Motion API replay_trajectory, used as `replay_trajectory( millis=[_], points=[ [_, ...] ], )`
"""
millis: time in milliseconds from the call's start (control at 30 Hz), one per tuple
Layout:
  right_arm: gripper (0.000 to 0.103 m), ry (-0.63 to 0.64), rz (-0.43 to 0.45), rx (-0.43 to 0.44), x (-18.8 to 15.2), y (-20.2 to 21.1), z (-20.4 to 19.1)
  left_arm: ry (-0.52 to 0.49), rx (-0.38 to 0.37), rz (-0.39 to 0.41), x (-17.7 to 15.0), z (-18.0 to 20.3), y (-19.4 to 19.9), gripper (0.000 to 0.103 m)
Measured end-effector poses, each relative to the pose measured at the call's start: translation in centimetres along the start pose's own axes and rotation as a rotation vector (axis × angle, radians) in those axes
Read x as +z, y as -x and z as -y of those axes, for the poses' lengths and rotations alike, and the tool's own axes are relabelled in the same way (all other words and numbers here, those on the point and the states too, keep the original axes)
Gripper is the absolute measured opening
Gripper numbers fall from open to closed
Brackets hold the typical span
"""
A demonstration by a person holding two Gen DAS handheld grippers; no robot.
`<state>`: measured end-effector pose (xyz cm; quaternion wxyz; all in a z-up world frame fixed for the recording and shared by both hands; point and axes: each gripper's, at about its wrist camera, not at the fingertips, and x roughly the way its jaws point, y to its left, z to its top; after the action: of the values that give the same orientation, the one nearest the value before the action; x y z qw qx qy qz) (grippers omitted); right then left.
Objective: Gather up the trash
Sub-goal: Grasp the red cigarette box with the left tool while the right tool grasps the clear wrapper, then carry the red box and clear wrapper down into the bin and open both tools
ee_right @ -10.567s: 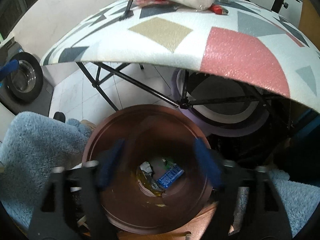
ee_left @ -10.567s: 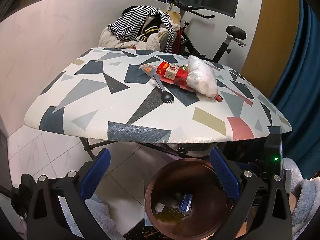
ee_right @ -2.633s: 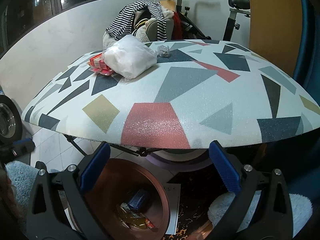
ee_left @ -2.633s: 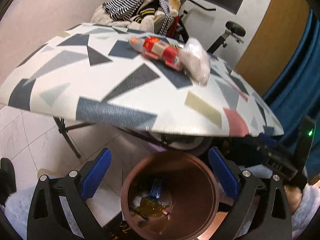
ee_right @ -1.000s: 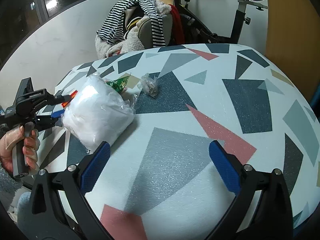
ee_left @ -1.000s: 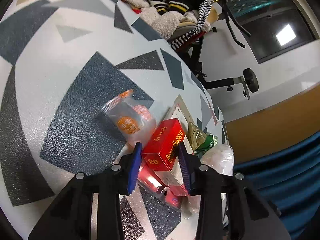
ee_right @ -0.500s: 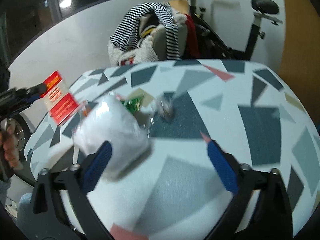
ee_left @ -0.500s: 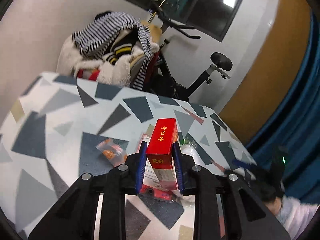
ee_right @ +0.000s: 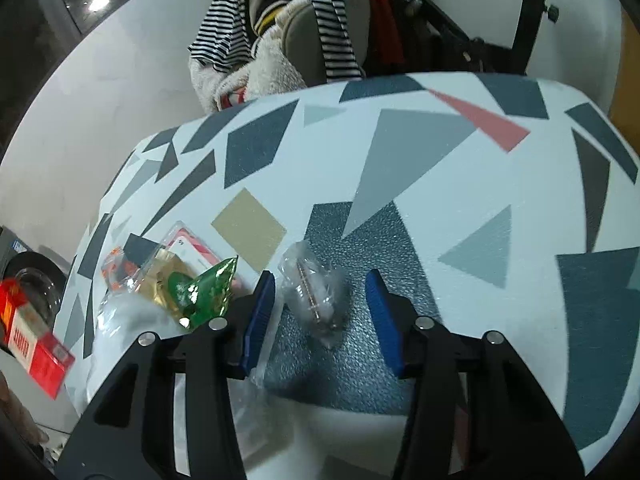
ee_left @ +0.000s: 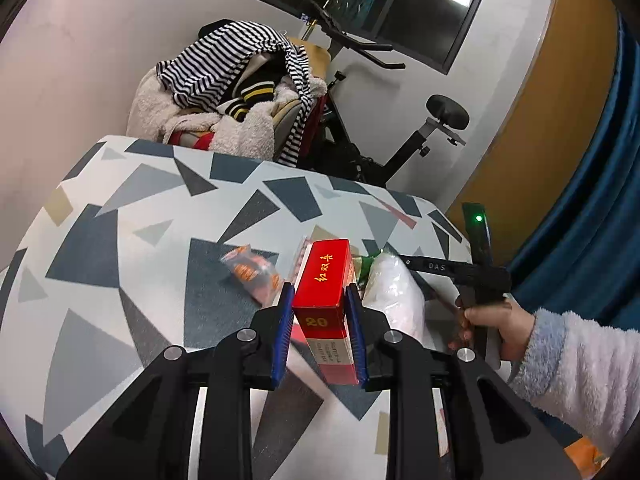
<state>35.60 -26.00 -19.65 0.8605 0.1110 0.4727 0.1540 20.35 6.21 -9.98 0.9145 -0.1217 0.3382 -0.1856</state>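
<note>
Left wrist view. Worktop: rounded top, grainy white surface printed with grey, navy, tan and pink triangles and quadrilaterals. On its near middle, one crumpled clear wrapper with orange print, soft-edged and slightly blurred. Just right of it, the left gripper: two black arms with ribbed blue pads, fingers narrowed tight against the long sides of one red carton. The carton is a rigid rectangular pack, glossy red upper part with gold characters and "20", white lower part; it is lifted clear of the worktop, end pointing away from the camera. Right of the carton, one puffy white plastic bag, translucent film, lying on the worktop. Farther right, a hand in a fluffy pale sleeve grips the black handle of the other tool.

Right wrist view. Far left edge, the same red carton, held off the worktop edge. Then a loose pile on the worktop: orange-print wrapper, flat clear pink-and-white sachet, one crinkled shiny green foil wrapper, white bag below them. Right gripper: fingers moderately spread, one on either side of a small crumpled clear wrapper with a thin brownish strip inside; pads not visibly touching it. Wrapper lies on a dark blue textured patch.
</note>
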Motion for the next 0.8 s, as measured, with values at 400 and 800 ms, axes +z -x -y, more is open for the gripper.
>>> replay_trajectory(
  millis=[400, 800],
  points=[
    [0.020, 0.058, 0.133, -0.064, -3.8, 5.8, -1.1, -0.025, -0.012, -0.017, -1.9, 1.5, 1.4, 0.025],
    [0.020, 0.103, 0.181, 0.020, -11.8, 13.5, -3.0, -0.094, -0.022, -0.072, -6.3, 5.6, 4.2, 0.025]
  ],
)
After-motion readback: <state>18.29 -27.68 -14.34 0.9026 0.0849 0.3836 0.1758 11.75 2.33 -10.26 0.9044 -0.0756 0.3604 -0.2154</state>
